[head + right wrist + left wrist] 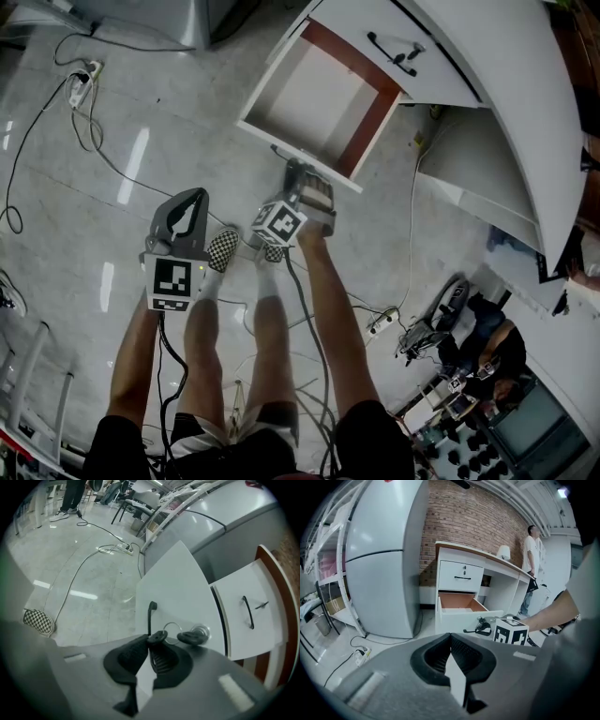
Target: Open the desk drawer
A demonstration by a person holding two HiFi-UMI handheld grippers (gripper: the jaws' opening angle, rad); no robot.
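At the desk, the drawer stands pulled well out, so only letting go seems left: the right gripper pinches its handle with narrow jaws, and the left gripper, closed and empty, hangs aside.

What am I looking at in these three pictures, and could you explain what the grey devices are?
There is no robot: a person stands on the floor holding a two-jaw gripper in each hand. The head view looks down from their head; the other two come from cameras riding on the grippers. The right gripper has its jaws closed on the black handle of the lower drawer of the white desk; the drawer is pulled out and looks empty, and keys hang from its lock. The left gripper is held back, shut and empty.
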